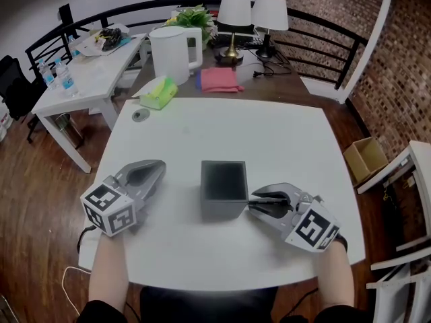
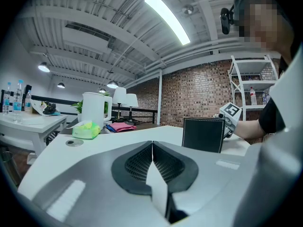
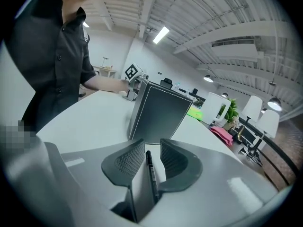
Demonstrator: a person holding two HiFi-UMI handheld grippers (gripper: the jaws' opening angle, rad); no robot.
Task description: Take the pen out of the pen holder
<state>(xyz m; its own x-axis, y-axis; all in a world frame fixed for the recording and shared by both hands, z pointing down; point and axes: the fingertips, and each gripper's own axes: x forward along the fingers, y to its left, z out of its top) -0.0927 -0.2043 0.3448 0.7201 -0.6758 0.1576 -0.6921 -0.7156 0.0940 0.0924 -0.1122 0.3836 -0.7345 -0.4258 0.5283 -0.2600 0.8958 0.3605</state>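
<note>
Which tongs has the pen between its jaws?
The right tongs: a black pen lies between its parted jaws. The left tongs are shut and empty.

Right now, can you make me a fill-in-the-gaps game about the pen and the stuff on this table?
The pen lies on the table between the jaws of the ____ hand-held gripper.
The pen holder stands ____ the two hand-held grippers.
The left hand-held gripper has its jaws ____, with nothing in them.
The table is the colour ____.
Missing words: right; between; shut; white.
</note>
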